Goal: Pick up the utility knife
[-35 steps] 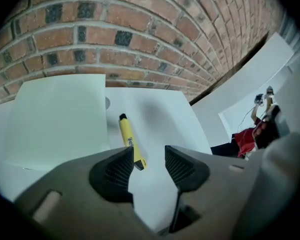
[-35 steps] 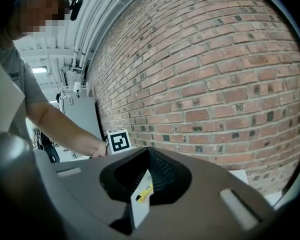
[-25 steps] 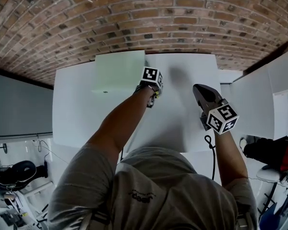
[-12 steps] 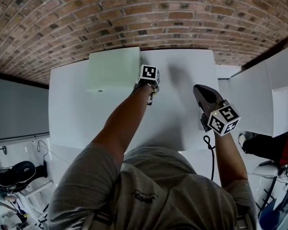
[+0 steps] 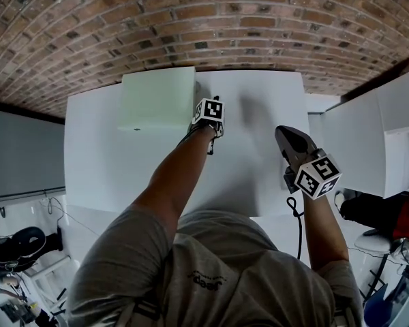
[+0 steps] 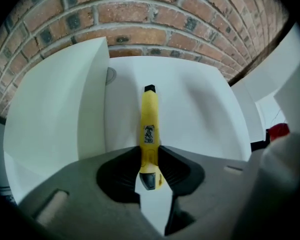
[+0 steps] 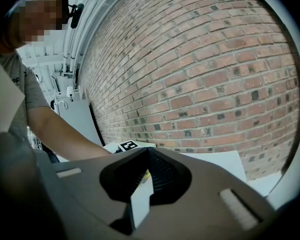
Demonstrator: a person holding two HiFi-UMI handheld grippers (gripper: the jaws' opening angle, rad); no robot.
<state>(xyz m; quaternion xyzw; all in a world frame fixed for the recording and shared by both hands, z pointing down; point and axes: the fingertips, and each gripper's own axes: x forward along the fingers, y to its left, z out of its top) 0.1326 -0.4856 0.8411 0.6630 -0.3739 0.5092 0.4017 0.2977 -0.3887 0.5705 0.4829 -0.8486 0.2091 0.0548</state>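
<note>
The yellow utility knife (image 6: pixel 149 129) lies on the white table (image 6: pixel 200 109), its black tip pointing toward the brick wall. My left gripper (image 6: pixel 149 153) points steeply down over its near end. The jaws are closing, and both black pads (image 6: pixel 122 171) touch the knife's sides. In the head view the left gripper (image 5: pixel 209 144) sits just right of the white box (image 5: pixel 157 99), and the knife is hidden under it. My right gripper (image 5: pixel 283 133) hovers shut and empty over the table's right part, apart from the knife.
A pale white box (image 6: pixel 55 99) stands on the table directly left of the knife. The brick wall (image 5: pixel 204 19) runs behind the table's far edge. White cabinets (image 5: pixel 368 142) stand to the right. A black cable (image 5: pixel 298 216) hangs from the right gripper.
My left gripper has sunk toward the table beside the box. The right gripper has stayed where it was.
</note>
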